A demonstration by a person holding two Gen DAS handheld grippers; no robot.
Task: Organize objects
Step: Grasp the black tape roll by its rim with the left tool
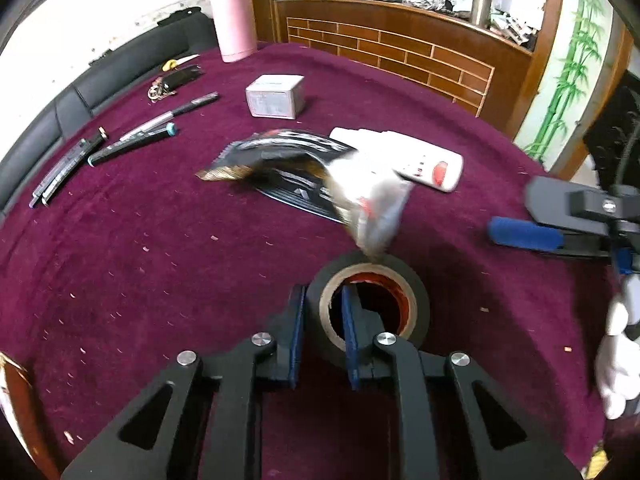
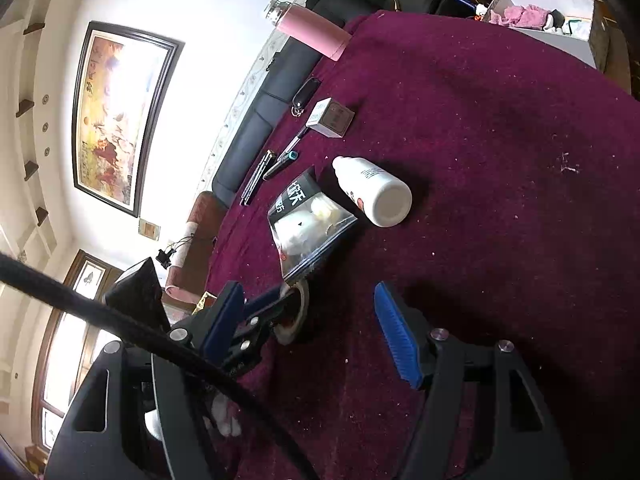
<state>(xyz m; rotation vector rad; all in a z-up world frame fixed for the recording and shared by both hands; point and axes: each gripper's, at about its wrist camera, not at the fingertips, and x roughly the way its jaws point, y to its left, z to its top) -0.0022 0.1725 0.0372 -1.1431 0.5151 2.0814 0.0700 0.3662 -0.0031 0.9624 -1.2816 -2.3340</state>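
A black tape roll with a cardboard core lies on the maroon tablecloth. My left gripper is shut on its wall, one blue pad outside and one inside the hole. A black-and-clear snack bag touches the roll's far side, with a white bottle lying beyond it. In the right wrist view my right gripper stands open with nothing between its pads, just behind the tape roll, the bag and the bottle.
Several pens, a key fob, a small white box and a pink flask sit at the far left. A wooden counter stands behind the table. A white-gloved hand holds the right gripper.
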